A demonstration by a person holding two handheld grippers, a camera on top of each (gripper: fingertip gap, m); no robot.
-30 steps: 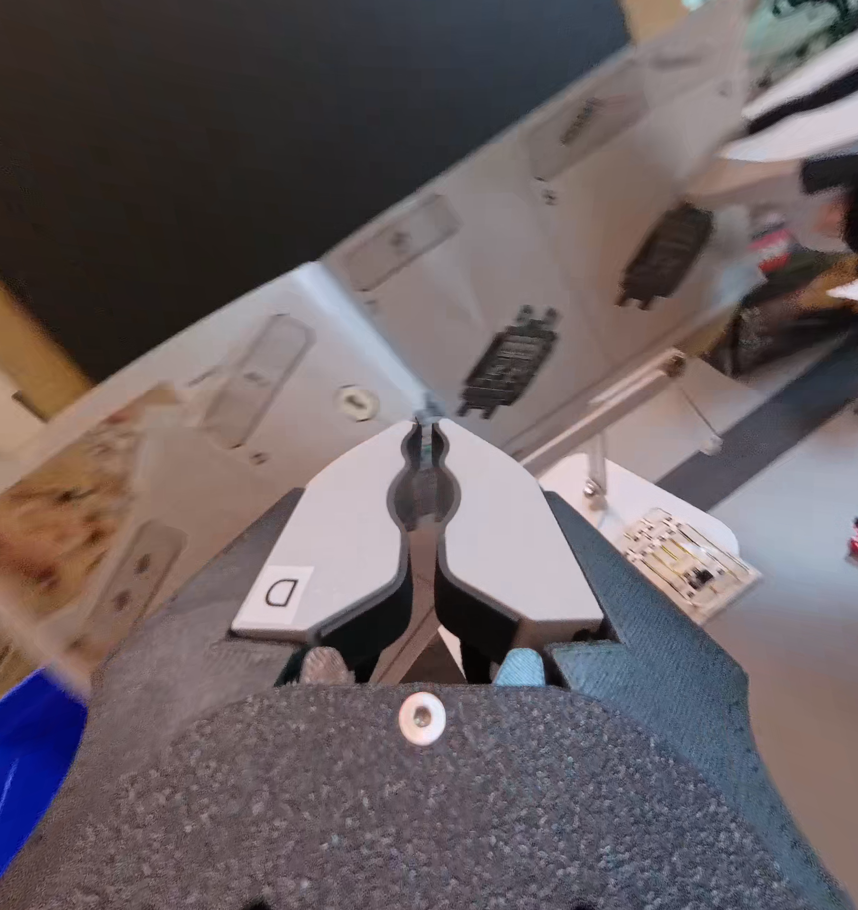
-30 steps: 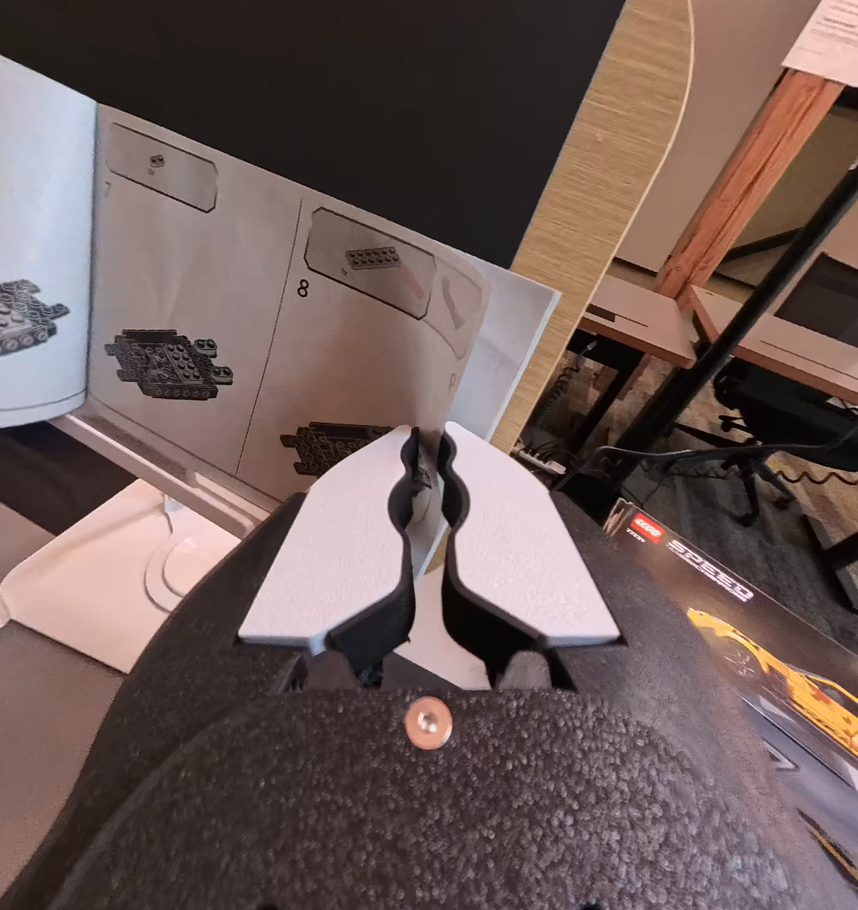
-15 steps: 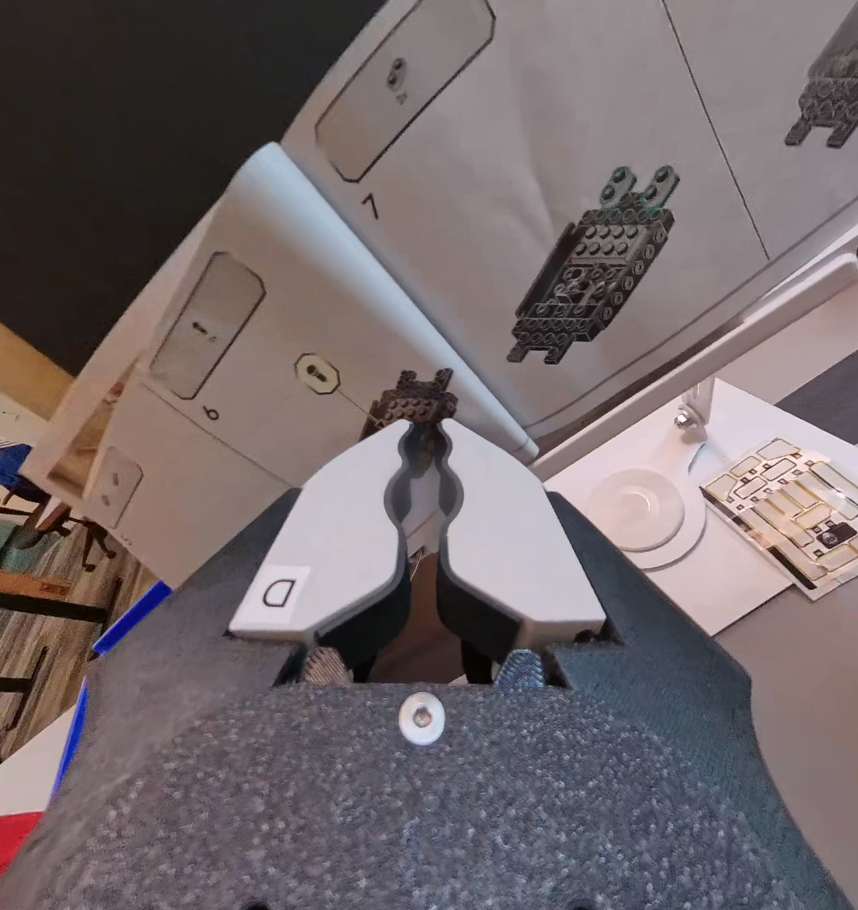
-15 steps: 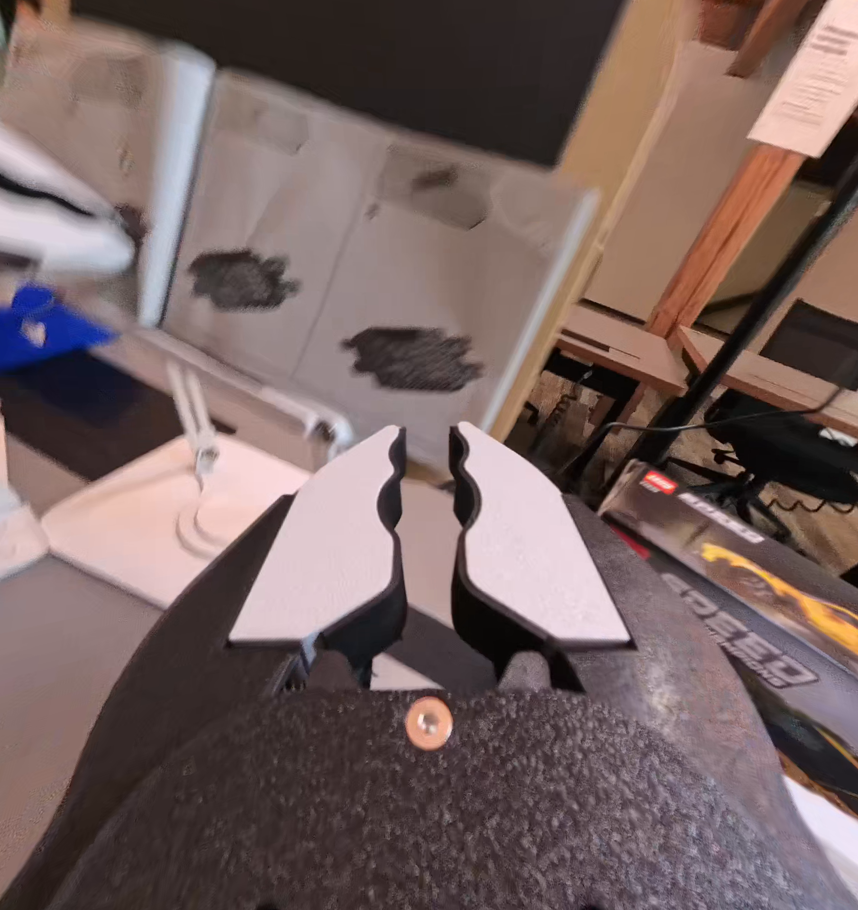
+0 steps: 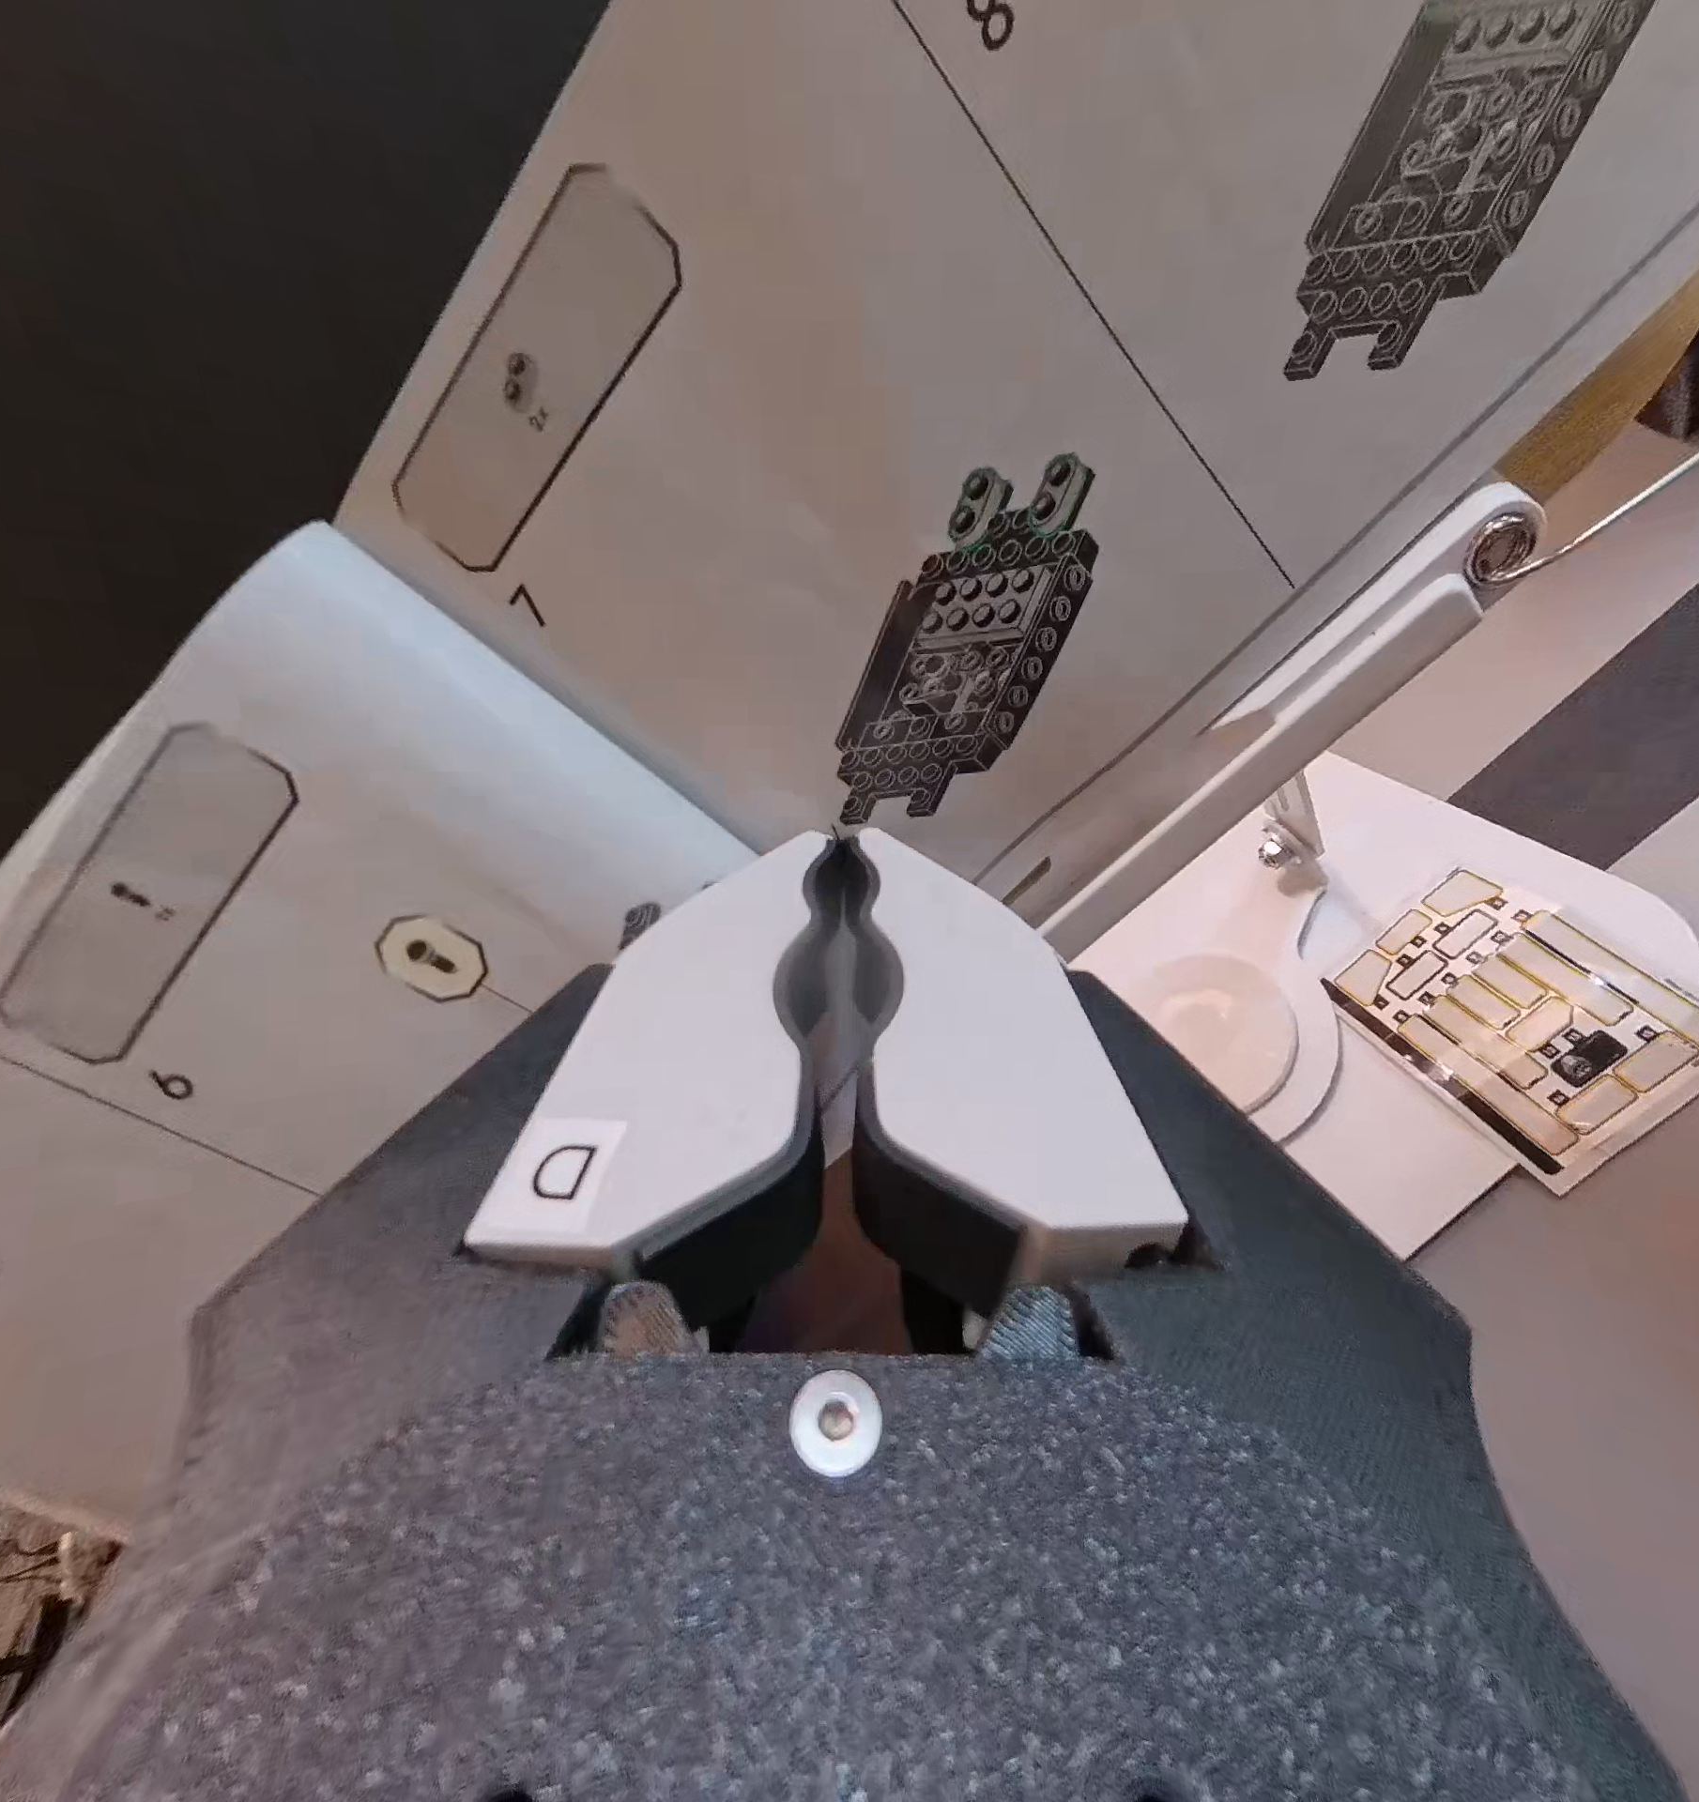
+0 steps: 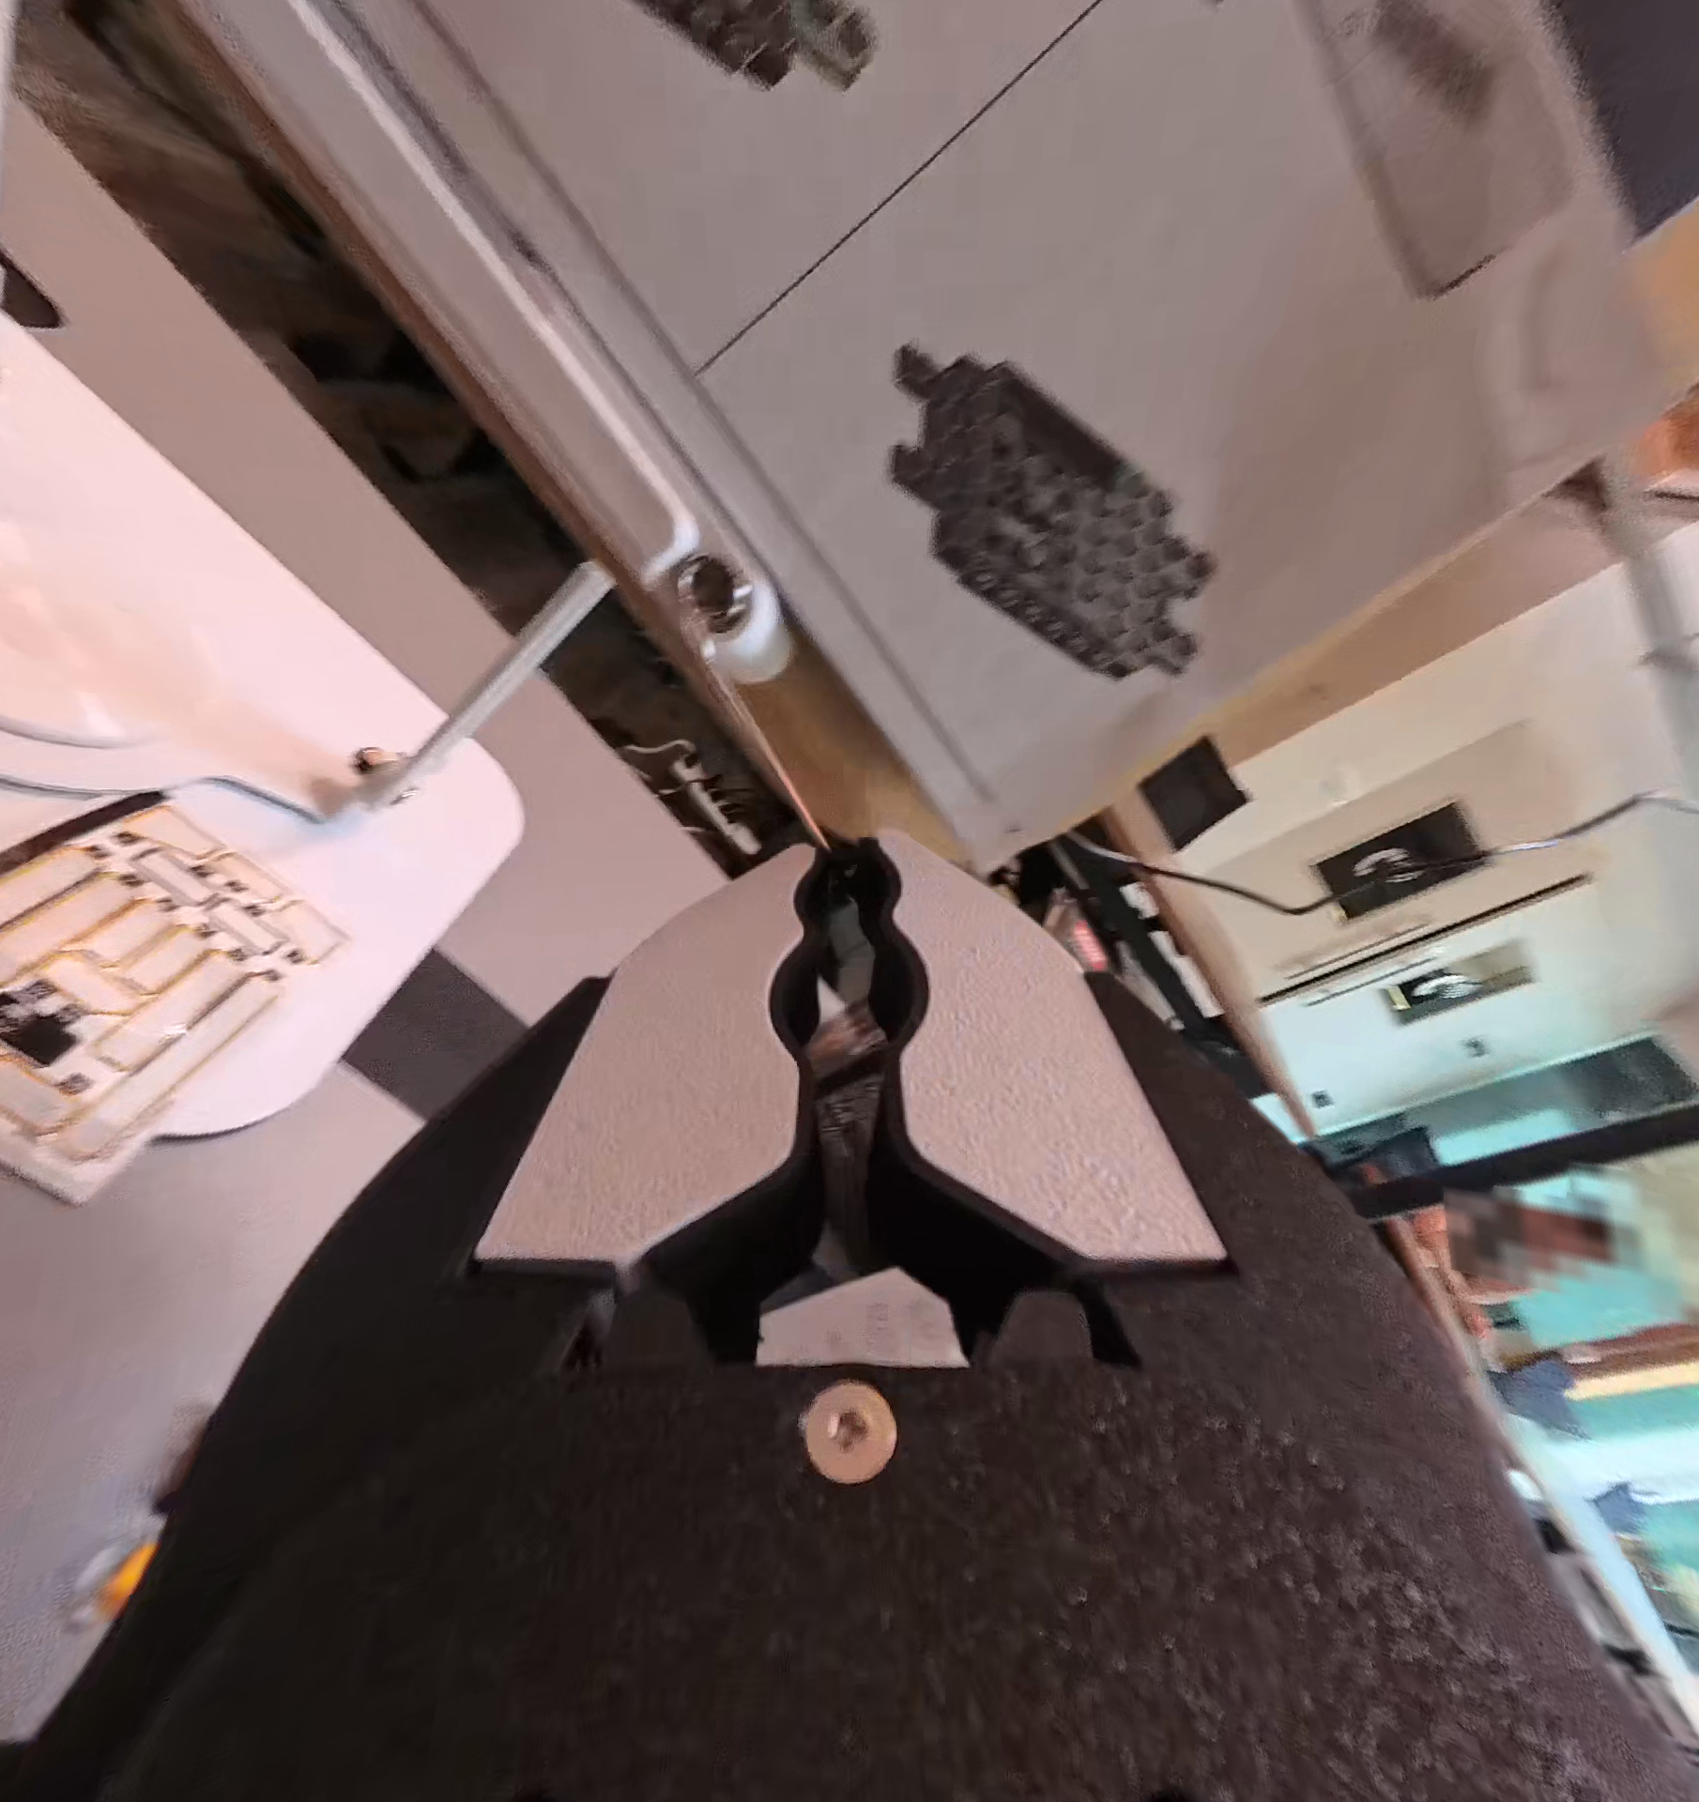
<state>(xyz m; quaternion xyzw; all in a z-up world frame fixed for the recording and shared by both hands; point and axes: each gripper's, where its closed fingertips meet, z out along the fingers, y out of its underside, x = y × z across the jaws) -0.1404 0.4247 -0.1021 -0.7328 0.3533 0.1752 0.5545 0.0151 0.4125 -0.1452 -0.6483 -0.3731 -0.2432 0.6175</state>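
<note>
An open instruction booklet (image 5: 924, 341) with drawings of dark brick builds stands on a white stand (image 5: 1314, 663). Its left page (image 5: 387, 780) curls toward me. My left gripper (image 5: 841, 843) is shut at that page's lower edge, and a thin pale sheet runs edge-on between its fingers. In the blurred right wrist view the booklet (image 6: 924, 293) leans above my right gripper (image 6: 850, 850). That gripper's fingers stand a narrow slit apart, just left of the booklet's lower right corner (image 6: 1002, 829), and I see nothing pressed between them.
The stand's white base (image 5: 1167, 975) and a sticker sheet (image 5: 1528, 1014) lie on the grey table (image 6: 95, 1365); both also show at the left in the right wrist view. A dark panel (image 5: 143, 195) is behind the booklet. Room furniture (image 6: 1509, 975) lies beyond the table's right edge. The grippers' ends are close to 15 cm from one another.
The left gripper opened slightly, came closer to the booklet and shut on the curled page's lower edge. The right gripper let go of the right page, opened, swung down and nearly closed again.
</note>
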